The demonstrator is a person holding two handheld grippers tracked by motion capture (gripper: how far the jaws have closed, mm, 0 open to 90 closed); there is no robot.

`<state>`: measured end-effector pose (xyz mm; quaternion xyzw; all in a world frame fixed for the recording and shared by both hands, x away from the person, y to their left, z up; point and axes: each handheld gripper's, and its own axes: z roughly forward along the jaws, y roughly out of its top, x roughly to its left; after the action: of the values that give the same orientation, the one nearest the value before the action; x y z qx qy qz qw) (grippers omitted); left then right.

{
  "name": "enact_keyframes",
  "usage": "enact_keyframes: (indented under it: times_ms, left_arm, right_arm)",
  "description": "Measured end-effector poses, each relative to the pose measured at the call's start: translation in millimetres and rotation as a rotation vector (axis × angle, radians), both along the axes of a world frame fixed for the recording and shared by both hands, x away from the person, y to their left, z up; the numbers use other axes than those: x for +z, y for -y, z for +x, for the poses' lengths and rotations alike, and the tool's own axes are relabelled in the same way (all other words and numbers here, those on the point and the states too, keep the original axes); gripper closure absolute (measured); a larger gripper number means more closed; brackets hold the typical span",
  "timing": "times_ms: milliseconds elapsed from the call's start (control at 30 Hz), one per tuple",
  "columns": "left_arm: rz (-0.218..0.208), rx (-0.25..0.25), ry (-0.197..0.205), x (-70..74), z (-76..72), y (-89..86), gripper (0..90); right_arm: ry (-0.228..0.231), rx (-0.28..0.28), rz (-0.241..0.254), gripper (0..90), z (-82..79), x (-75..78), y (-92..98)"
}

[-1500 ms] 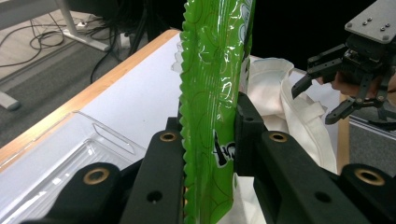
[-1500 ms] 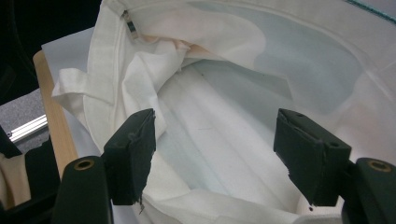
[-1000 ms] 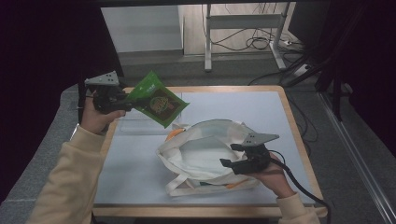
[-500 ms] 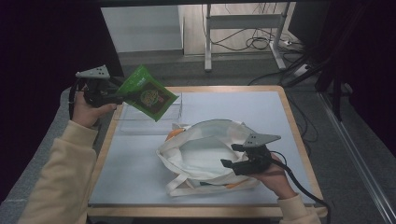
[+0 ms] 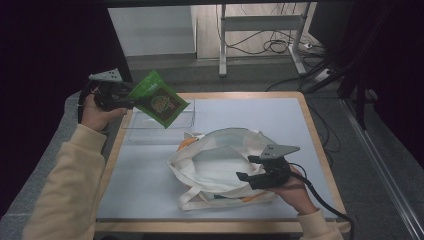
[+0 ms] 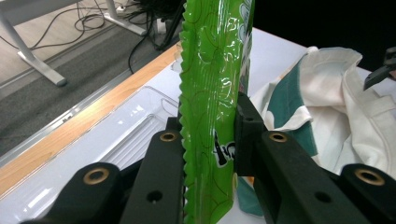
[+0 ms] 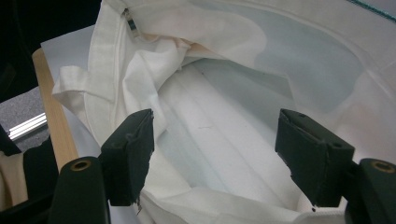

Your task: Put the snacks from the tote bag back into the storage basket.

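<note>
holding the green snack packet (image 5: 159,98) by its crimped edge, my left gripper (image 5: 124,98) has it pinched flat between both pads, up in the air at the far left corner of the table (image 5: 300,120). in the left gripper view the packet (image 6: 215,93) stands on edge between the black jaws, its serrated seam running upward and its printed face turned to one side. from the high view it tilts, the free end slanting down toward the clear plastic tray (image 5: 150,131) that sits on the pale mat just beneath and behind it; packet and tray look apart, though i cannot tell how much air is between them. nearer the middle of the table lies the white tote bag (image 5: 220,165), mouth gaping toward the camera, its handles (image 5: 200,202) trailing toward my side. something orange (image 5: 186,143) peeks out at the bag's far left rim, too small for me to name. my right gripper (image 5: 252,175) rests at the near right edge of the bag, jaws wide apart; in the right gripper view the bag's rim (image 7: 140,186) runs across the bottom between the two pads (image 7: 133,144) and i look straight into the pale lining (image 7: 219,135), though i cannot tell whether the pads press on the cloth.
</note>
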<state>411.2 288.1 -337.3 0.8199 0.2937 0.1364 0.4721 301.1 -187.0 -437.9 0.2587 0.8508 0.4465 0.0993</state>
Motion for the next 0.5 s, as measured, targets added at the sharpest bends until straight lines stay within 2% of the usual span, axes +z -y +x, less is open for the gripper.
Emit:
enact_keyframes:
  times_ms: [400, 500]
  left_arm:
    - [0.041, 0.019, -0.014, -11.4, 23.4, -0.8, 76.9]
    - [0.070, 0.016, -0.014, -11.9, 29.6, 0.2, 76.9]
  right_arm:
    - [0.003, 0.003, 0.003, 28.5, -2.1, -0.2, -0.9]
    - [0.004, 0.005, 0.004, 28.5, -2.6, -0.5, -1.2]
